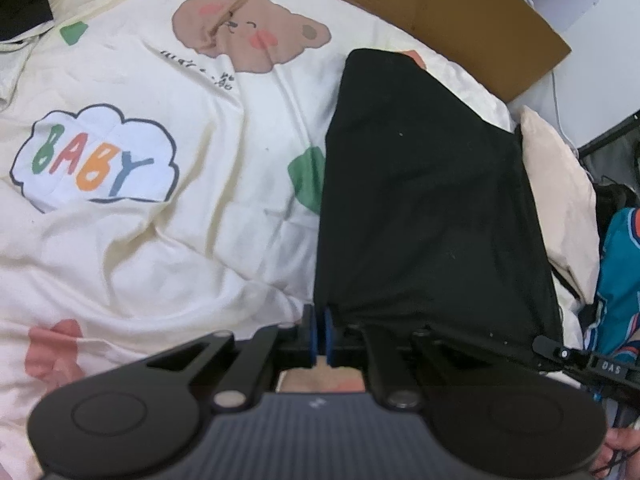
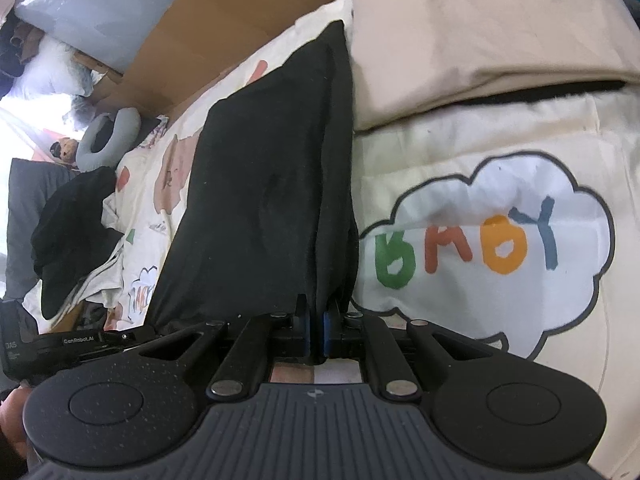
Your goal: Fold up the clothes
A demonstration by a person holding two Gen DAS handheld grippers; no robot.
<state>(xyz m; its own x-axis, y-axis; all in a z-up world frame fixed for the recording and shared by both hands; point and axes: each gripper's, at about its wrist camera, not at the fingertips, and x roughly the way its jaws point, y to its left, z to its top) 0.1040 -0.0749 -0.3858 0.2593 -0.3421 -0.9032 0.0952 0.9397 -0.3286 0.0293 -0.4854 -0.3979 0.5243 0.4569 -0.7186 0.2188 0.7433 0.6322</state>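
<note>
A black garment lies folded into a long strip on a cream bedsheet printed with bears and "BABY" clouds. My left gripper is shut on the near left corner of that garment, the cloth pinched between its blue pads. In the right wrist view the same black garment runs away from me, and my right gripper is shut on its near right corner. Both near corners are lifted a little off the sheet. The other gripper shows at the lower left of the right wrist view.
A beige folded cloth lies right of the black garment. A brown cardboard sheet borders the far side of the bed. Another black garment and a grey neck pillow sit at the far left. Teal clothing lies right.
</note>
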